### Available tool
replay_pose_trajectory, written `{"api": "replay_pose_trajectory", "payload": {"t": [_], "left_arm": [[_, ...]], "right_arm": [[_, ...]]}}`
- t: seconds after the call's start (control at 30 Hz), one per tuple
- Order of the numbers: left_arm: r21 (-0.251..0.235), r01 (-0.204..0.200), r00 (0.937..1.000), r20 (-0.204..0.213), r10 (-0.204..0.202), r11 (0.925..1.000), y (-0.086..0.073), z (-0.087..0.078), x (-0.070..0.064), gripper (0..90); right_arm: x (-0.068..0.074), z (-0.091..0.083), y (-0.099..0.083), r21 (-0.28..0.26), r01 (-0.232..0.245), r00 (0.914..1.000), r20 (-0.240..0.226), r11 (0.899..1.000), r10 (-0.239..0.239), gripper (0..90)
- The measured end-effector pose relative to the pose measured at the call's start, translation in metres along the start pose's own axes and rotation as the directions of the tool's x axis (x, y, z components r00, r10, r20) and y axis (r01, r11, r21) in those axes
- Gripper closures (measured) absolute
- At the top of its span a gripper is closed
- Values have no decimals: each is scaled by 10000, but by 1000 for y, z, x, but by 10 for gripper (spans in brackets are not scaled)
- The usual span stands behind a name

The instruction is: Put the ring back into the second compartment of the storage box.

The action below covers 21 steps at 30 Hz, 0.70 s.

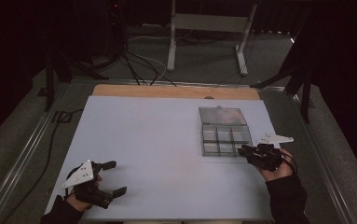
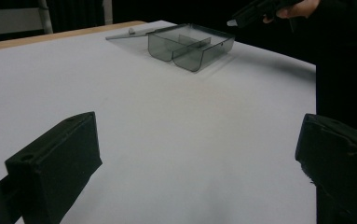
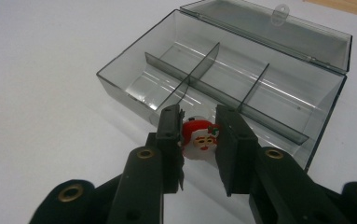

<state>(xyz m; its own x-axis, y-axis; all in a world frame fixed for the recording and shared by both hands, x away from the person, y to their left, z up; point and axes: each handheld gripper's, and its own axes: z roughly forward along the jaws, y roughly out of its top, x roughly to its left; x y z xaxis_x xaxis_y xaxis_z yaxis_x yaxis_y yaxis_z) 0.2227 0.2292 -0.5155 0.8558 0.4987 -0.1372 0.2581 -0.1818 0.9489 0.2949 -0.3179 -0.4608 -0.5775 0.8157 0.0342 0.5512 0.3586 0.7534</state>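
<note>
A smoky clear compartment box [image 1: 219, 135] lies on the right half of the white table top [image 1: 157, 140], its lid [image 1: 223, 115] open flat on the far side. Thin dividers [image 3: 199, 70] split the box [image 3: 241, 79] into several cells. My right gripper [image 3: 198, 115] is shut on a small red and white Santa charm [image 3: 199, 137] at the box's near wall. In the high view the right gripper [image 1: 242, 150] sits at the box's near right corner. My left gripper [image 1: 115, 177] rests open at the front left, nothing between its jaws [image 2: 199, 144]. It faces the distant box [image 2: 190, 46].
A wooden strip [image 1: 176, 91] runs along the table's far edge. Behind it stand a grey metal frame [image 1: 209, 28] and floor cables [image 1: 139, 65]. Metal rails [image 1: 22, 154] flank the table on both sides.
</note>
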Motion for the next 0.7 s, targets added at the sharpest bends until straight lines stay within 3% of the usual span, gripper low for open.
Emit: {"api": "replay_pose_trajectory", "payload": {"t": [0.7], "left_arm": [[3, -17, 10000, 13, 17, 10000, 0, 0, -1, 4]], "right_arm": [[-7, 11, 18, -33, 22, 9999, 114, 10000, -21, 716]]}}
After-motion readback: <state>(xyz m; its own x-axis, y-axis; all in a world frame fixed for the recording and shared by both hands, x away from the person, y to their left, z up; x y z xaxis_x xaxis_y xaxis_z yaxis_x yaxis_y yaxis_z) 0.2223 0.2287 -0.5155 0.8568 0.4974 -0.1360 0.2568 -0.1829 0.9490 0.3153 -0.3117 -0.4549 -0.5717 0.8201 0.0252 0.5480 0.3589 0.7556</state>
